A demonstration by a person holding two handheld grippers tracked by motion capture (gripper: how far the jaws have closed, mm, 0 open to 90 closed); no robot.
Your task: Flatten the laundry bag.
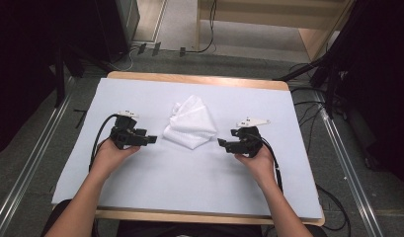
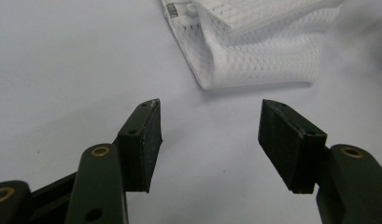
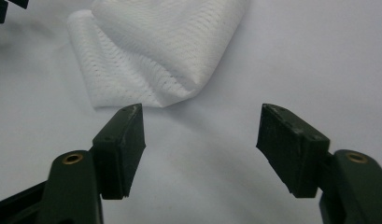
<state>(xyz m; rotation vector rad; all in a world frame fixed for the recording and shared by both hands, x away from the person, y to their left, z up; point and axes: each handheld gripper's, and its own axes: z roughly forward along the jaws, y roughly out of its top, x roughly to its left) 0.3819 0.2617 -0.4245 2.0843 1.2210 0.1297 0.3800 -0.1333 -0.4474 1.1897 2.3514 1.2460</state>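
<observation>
A folded white mesh cloth [image 1: 190, 123] lies in the middle of the white table cover [image 1: 189, 173]. My left gripper [image 1: 151, 140] rests just left of the cloth, pointing at it, jaws open and empty. My right gripper [image 1: 221, 142] sits just right of the cloth, also pointing at it, open with nothing between its jaws. In the left gripper view the cloth [image 2: 254, 42] lies a short way beyond the open gripper [image 2: 209, 128]. The right gripper view has the cloth [image 3: 156, 51] just past the open gripper [image 3: 202, 133], close to the left jaw.
The white sheet covers a wooden table whose rim [image 1: 199, 80] shows at the far edge. Metal rails [image 1: 36, 163] run along both sides on the floor. Cables [image 1: 308, 108] lie on the floor at the right. Dark stands flank the table.
</observation>
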